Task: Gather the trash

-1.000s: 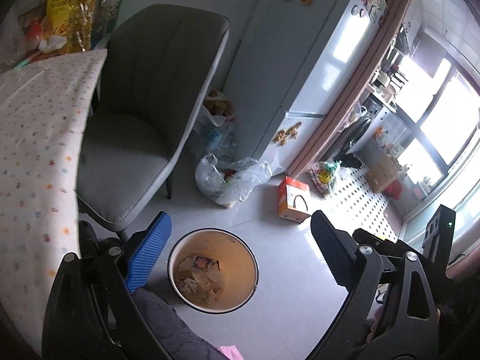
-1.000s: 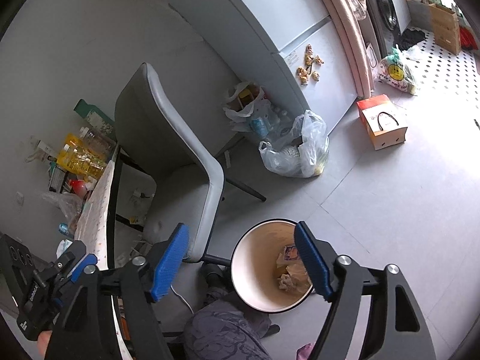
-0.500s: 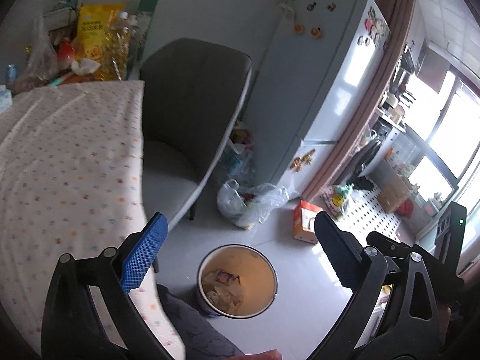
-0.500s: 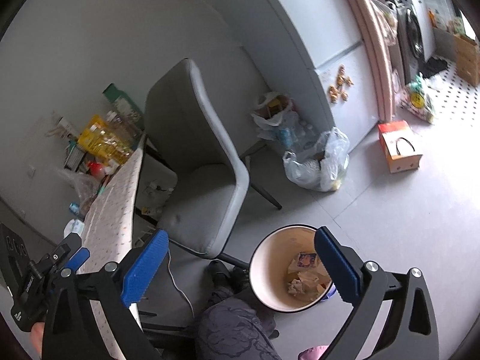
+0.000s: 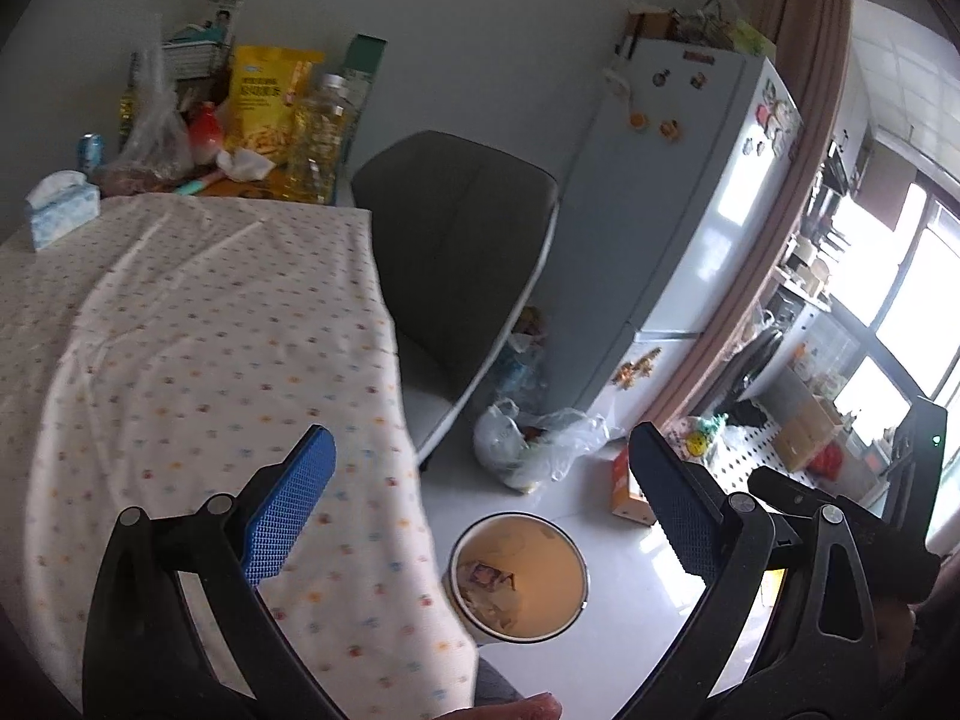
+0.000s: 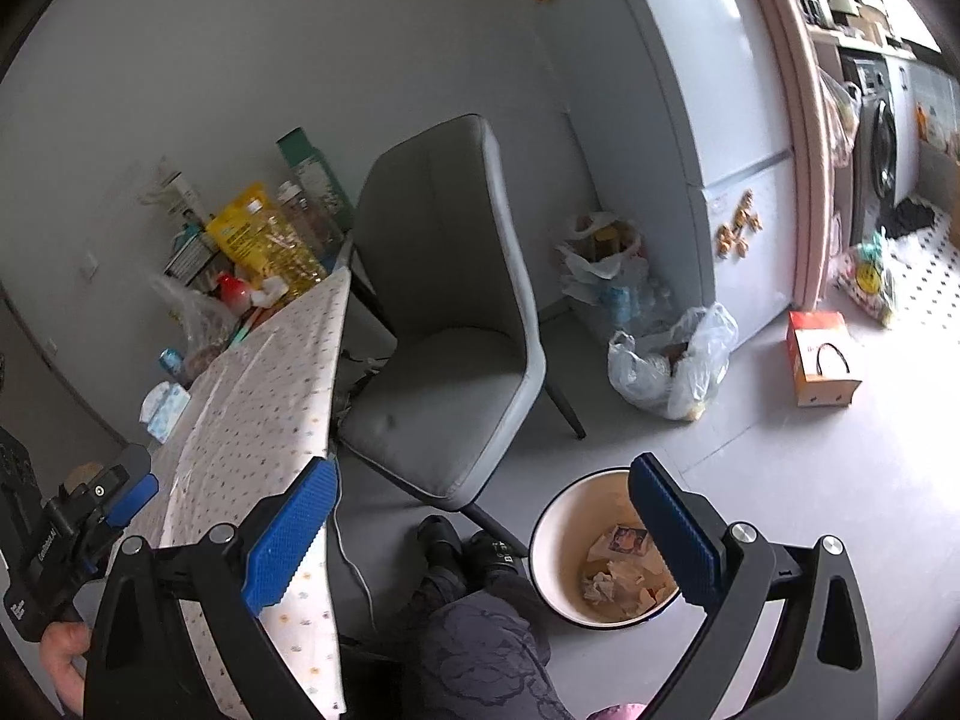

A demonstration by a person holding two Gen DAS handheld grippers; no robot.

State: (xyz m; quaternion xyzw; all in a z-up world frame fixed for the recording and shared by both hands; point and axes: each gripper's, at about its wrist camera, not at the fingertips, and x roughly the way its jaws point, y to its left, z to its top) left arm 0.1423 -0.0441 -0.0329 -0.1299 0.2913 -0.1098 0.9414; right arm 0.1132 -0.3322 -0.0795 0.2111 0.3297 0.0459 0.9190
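Observation:
A round cream waste bin stands on the floor beside the table, with crumpled paper and a wrapper inside; it also shows in the right wrist view. My left gripper is open and empty, held above the table corner and the bin. My right gripper is open and empty, above the floor between the chair and the bin. The left gripper's body shows at the left edge of the right wrist view.
A table with a dotted cloth carries a tissue box, bottles and snack bags at its far end. A grey chair, a fridge, plastic bags and an orange box stand around. My legs are below.
Both grippers have risen and swung toward the table, so more tabletop is in view and the bin looks smaller and lower. Both stay open and empty.

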